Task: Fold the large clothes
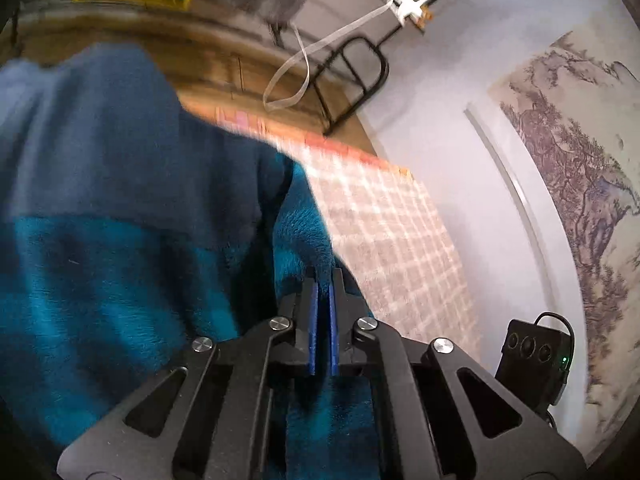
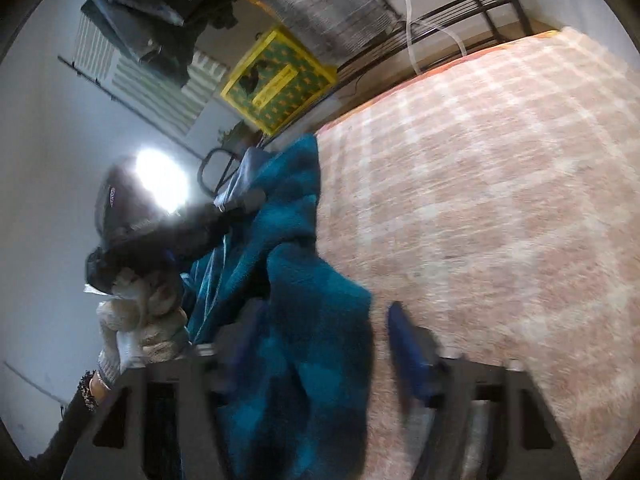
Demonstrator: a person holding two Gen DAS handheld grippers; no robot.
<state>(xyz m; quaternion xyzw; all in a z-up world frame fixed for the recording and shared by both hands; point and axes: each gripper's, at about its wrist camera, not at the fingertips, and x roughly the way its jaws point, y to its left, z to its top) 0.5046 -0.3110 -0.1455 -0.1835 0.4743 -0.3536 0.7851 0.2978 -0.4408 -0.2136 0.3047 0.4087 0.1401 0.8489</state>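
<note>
The garment is a teal and dark-blue checked fleece (image 1: 100, 280) with a plain blue lining (image 1: 120, 140). In the left wrist view it fills the left half, and my left gripper (image 1: 323, 276) is shut with a fold of its edge pinched at the blue fingertips (image 1: 313, 300). In the right wrist view the fleece (image 2: 304, 340) hangs over the edge of the bed. My right gripper (image 2: 324, 312) stands open around it. The right pad (image 2: 404, 344) is clear of the cloth and the left finger is blurred behind it. The left gripper (image 2: 248, 200) shows further back, holding the cloth up.
A pink checked bedspread (image 2: 500, 200) covers the bed to the right. Beyond it stand a black metal rack (image 2: 480, 4) and a yellow-green crate (image 2: 276, 80). A person's hand in a beige knit sleeve (image 2: 136, 312) is at the left. A wall painting (image 1: 580, 200) hangs on the right.
</note>
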